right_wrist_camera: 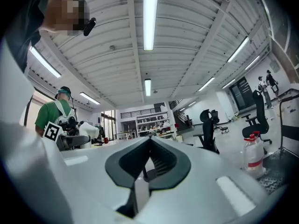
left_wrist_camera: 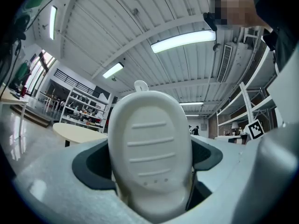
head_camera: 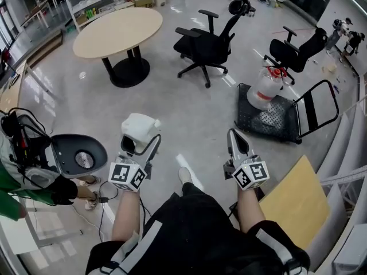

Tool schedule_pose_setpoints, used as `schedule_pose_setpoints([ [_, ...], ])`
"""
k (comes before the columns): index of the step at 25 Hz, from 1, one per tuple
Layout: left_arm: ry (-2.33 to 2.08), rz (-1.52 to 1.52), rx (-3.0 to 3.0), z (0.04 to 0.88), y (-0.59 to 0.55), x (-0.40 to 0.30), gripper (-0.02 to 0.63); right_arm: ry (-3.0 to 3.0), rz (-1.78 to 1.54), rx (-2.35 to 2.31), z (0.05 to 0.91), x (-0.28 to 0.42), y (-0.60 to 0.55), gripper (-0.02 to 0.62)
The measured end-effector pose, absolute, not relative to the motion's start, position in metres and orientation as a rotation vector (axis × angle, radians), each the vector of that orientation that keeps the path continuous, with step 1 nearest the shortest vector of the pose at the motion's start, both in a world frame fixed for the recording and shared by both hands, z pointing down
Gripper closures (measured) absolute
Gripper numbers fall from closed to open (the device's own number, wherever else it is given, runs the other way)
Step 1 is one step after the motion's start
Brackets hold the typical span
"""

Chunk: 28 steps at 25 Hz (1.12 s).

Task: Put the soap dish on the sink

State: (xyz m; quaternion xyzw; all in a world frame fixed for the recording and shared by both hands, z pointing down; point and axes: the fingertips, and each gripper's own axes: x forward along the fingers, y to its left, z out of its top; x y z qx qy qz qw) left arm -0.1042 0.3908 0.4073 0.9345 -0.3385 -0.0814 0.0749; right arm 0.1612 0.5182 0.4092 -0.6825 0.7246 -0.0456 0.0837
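The soap dish [head_camera: 139,128] is a white oval piece with ribs on its face, and my left gripper [head_camera: 136,145] is shut on it at the left of the head view, held in the air above the floor. In the left gripper view the soap dish [left_wrist_camera: 150,146] stands upright between the jaws and fills the middle of the picture. My right gripper [head_camera: 235,136] is at the right, level with the left one. Its jaws are shut together with nothing between them, as the right gripper [right_wrist_camera: 148,143] view shows. No sink is in view.
A round beige table [head_camera: 117,30] stands at the far left. Two black office chairs [head_camera: 206,42] [head_camera: 295,51] are further back. A black cart [head_camera: 287,125] carries a water bottle [head_camera: 265,87]. A yellow board [head_camera: 295,202] lies at the right. A person in green [head_camera: 14,185] is at the left edge.
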Motion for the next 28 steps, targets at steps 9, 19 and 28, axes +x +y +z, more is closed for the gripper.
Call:
schedule_pose_setpoints([
  [9, -1.180, -0.291, 2.804, 0.391, 0.306, -0.090, 0.132, 2.230, -0.046, -1.962, 0.400, 0.184, 0.410, 0.589],
  [19, -1.303, -0.285, 2.769, 0.390, 0.227, -0.066, 0.132, 2.314, -0.093, -1.836, 0.414, 0.207, 0.305, 0.589],
  [28, -1.395, -0.230, 2.733, 0.400, 0.195, -0.072, 0.132, 2.384, -0.122, -1.764, 0.423, 0.207, 0.250, 0.589],
])
